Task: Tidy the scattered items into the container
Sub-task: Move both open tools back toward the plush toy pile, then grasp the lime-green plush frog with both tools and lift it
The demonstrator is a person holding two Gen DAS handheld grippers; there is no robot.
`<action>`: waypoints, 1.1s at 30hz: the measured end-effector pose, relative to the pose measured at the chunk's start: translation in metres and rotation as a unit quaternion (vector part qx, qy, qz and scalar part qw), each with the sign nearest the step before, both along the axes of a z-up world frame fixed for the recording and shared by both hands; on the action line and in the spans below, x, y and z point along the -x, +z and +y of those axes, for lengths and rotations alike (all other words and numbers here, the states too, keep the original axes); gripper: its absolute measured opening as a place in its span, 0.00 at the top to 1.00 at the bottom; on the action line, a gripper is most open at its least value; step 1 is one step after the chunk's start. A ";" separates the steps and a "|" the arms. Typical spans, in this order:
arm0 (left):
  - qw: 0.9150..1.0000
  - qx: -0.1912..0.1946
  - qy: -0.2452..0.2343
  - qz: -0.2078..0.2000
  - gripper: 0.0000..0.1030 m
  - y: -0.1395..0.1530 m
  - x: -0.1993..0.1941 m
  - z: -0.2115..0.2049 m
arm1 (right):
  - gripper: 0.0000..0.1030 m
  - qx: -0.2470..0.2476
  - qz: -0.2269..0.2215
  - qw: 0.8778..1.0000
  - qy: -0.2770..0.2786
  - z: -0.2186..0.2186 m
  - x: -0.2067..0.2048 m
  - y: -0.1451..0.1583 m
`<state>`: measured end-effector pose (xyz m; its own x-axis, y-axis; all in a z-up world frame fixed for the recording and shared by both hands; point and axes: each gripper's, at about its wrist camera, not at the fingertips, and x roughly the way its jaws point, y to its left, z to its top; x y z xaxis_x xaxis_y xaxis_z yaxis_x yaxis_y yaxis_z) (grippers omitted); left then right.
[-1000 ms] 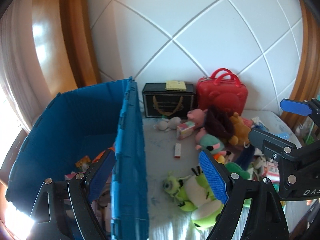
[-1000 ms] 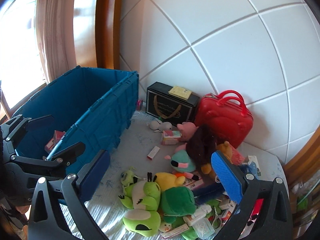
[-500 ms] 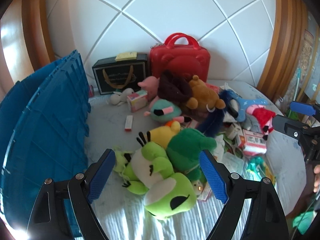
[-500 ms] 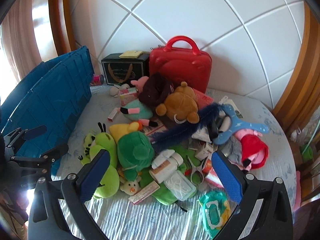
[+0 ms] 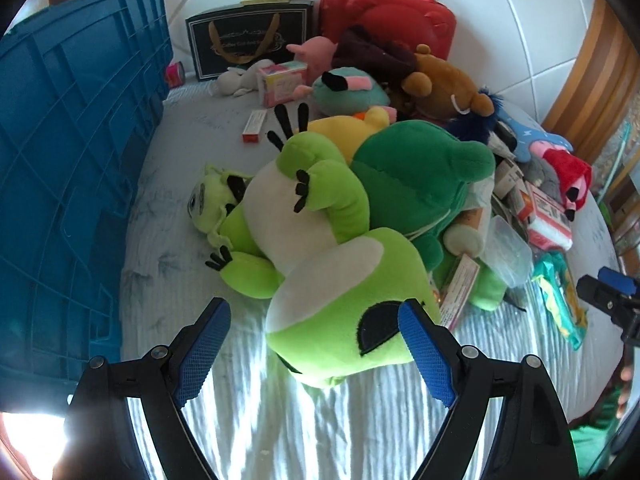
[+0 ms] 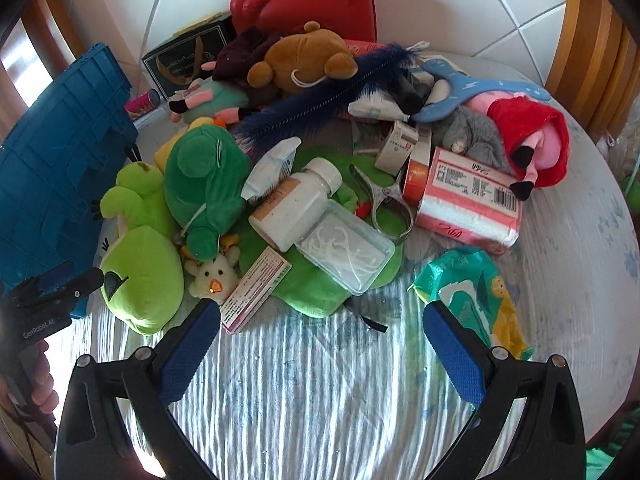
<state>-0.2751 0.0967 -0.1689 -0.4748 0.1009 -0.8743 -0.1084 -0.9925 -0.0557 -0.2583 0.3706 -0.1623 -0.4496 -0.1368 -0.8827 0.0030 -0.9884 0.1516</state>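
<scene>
A blue crate (image 5: 68, 160) stands at the left of the bed, its outer wall facing me. My left gripper (image 5: 314, 316) is open low over a light green plush (image 5: 320, 232). The plush's head lies between the fingers; the right pad is at its edge and the left pad stands apart. A dark green plush (image 5: 416, 176) lies behind it. My right gripper (image 6: 320, 312) is open over bare striped sheet. A slim pink box (image 6: 256, 292) sits by its left finger and a green wipes pack (image 6: 468, 288) by its right. Beyond lie a white bottle (image 6: 292, 204) and a clear box (image 6: 348, 248).
A red case (image 5: 384, 12) and a black gift box (image 5: 248, 40) stand against the white padded wall. More plush toys, a pink tissue pack (image 6: 468, 200) and small cartons crowd the middle of the bed. The left gripper (image 6: 52, 284) shows at the right wrist view's left edge.
Both grippers have sunk toward the bed and tipped downward, staying open. The crate has slid to the left edge of both views and the toy pile now fills them.
</scene>
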 end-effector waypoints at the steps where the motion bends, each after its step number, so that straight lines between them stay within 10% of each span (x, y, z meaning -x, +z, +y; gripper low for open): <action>1: 1.000 0.000 0.003 -0.001 0.16 -0.001 0.001 -0.002 | 0.00 0.003 -0.004 1.000 0.004 -0.004 0.001 -0.003; 14: 0.999 0.020 0.050 -0.011 0.16 -0.022 0.000 -0.055 | 0.00 0.062 0.010 0.989 0.131 -0.126 0.039 0.001; 20: 0.998 0.042 0.040 -0.029 0.17 -0.043 -0.001 -0.059 | 0.21 0.054 0.009 0.988 0.144 -0.162 0.069 -0.006; 33: 0.995 0.048 0.014 -0.081 0.17 -0.083 -0.009 -0.050 | 0.31 0.097 -0.095 0.987 0.091 -0.128 0.053 -0.072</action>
